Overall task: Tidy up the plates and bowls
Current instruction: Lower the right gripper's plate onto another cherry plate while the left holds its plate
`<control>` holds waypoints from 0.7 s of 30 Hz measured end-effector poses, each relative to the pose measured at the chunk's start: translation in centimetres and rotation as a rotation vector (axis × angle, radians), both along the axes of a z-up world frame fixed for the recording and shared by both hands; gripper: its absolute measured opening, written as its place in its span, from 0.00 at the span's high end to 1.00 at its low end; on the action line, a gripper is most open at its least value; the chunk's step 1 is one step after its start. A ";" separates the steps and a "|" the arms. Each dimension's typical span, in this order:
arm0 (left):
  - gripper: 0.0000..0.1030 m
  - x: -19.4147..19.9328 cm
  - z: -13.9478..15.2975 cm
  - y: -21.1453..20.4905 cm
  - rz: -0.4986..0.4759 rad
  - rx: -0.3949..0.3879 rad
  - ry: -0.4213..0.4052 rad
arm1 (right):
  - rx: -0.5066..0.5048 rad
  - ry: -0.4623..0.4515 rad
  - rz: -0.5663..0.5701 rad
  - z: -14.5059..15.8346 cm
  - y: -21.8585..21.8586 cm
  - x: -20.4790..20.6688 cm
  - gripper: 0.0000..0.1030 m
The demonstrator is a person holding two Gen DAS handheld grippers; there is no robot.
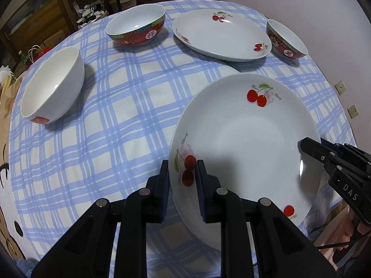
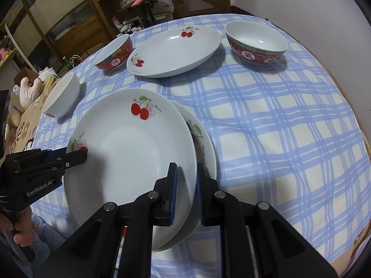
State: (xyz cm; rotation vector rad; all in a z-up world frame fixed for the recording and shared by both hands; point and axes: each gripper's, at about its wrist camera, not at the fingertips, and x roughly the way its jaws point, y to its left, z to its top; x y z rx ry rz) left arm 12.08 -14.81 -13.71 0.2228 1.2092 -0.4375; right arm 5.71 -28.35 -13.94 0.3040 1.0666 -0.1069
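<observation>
**Both grippers clamped on the top cherry plate**

Your left gripper (image 1: 182, 180) is closed on the near left rim of the top plate (image 1: 245, 143), one blue pad above the rim and one below. Your right gripper (image 2: 186, 185) grips the same plate (image 2: 129, 159) on its right rim in the same way. The plate sits over a second plate (image 2: 206, 143), whose edge shows only on the right side in the right wrist view; whether the two touch cannot be told. A third plate (image 1: 220, 34) lies at the far side of the checked tablecloth (image 1: 129, 120), between two red bowls (image 1: 136, 26) (image 1: 286, 40). A white bowl (image 1: 53, 90) stands near the cloth's left edge, well apart from the plates.
</observation>
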 end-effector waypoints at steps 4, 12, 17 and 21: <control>0.80 0.0 -0.2 -0.1 -0.006 0.001 0.003 | -0.026 -0.010 0.002 0.4 0.3 -0.2 0.83; 0.80 -0.2 -0.6 -0.3 -0.015 0.017 0.001 | -0.018 0.018 -0.006 -0.2 0.0 0.0 0.83; 0.80 -0.3 -0.8 -0.6 -0.023 0.037 -0.008 | -0.011 0.020 -0.015 -0.3 -0.2 0.1 0.82; 0.79 -0.1 -0.8 -0.8 -0.018 0.043 -0.010 | -0.006 0.017 -0.004 -0.4 0.1 0.1 0.73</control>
